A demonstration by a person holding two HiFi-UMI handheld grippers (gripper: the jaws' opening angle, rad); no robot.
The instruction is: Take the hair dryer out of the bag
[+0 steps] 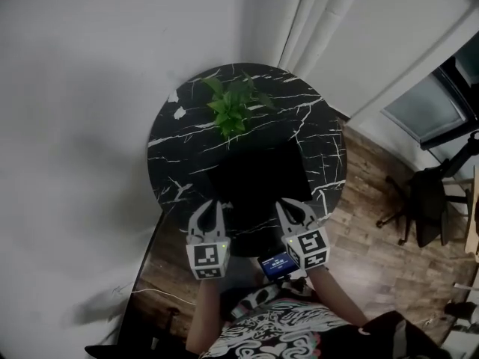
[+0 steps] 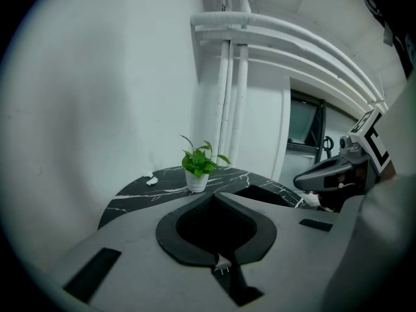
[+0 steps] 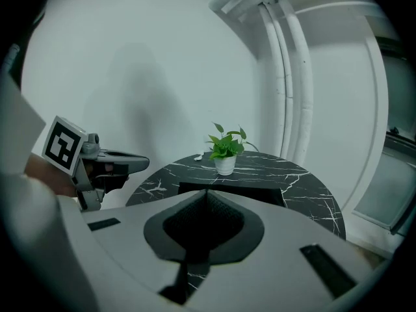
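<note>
A flat black bag (image 1: 258, 189) lies on the near half of the round black marble table (image 1: 176, 152); no hair dryer shows anywhere. My left gripper (image 1: 212, 209) hovers at the bag's near left corner with its jaws shut and empty. At the near right corner my right gripper (image 1: 289, 208) is shut and empty too. The left gripper view has the closed tips of the left gripper (image 2: 213, 194) aimed over the table, with the bag (image 2: 263, 194) to the right. Beyond the closed tips of the right gripper (image 3: 207, 191) the bag (image 3: 260, 192) lies straight ahead.
A small green plant (image 1: 233, 109) in a white pot stands on the table's far side, behind the bag. White wall and vertical pipes (image 1: 314, 13) rise behind. A black office chair (image 1: 423, 204) stands on the wooden floor at right.
</note>
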